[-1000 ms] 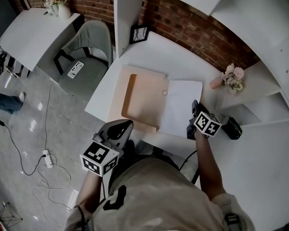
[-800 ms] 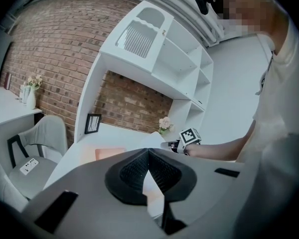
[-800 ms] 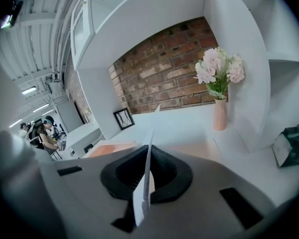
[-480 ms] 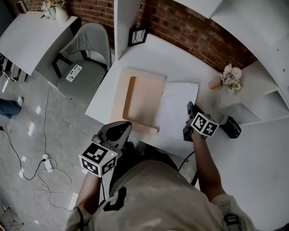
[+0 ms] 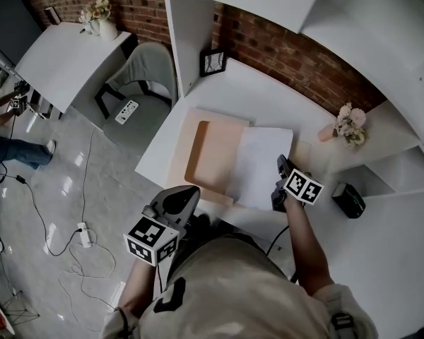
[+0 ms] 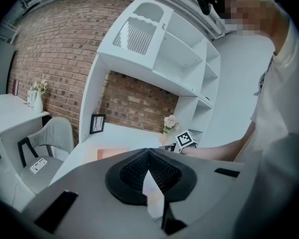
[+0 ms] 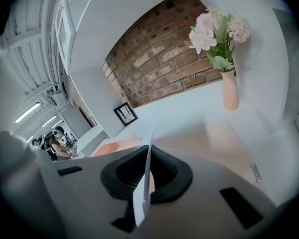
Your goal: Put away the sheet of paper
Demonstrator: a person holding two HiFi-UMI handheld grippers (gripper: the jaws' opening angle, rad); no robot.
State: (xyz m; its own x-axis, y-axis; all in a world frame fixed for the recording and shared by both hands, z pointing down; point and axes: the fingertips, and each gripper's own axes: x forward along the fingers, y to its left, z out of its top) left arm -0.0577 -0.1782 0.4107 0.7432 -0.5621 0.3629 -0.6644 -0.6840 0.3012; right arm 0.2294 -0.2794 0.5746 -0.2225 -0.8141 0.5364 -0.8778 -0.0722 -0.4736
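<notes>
Sheet of paper [image 5: 258,164] in right gripper [image 5: 281,167], beside folder [image 5: 212,154], near vase [image 5: 328,133]

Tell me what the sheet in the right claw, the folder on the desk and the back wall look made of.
Sheet of paper: thin matte white paper; it shows edge-on as a sliver pinched in the right claw.
Folder: probably matte peach card, lying flat and holding its shape.
Back wall: rough red brick with pale mortar lines.

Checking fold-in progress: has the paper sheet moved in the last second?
Yes. The sheet of paper slid left over the folder, baring its right flap; right gripper grips it.
</notes>
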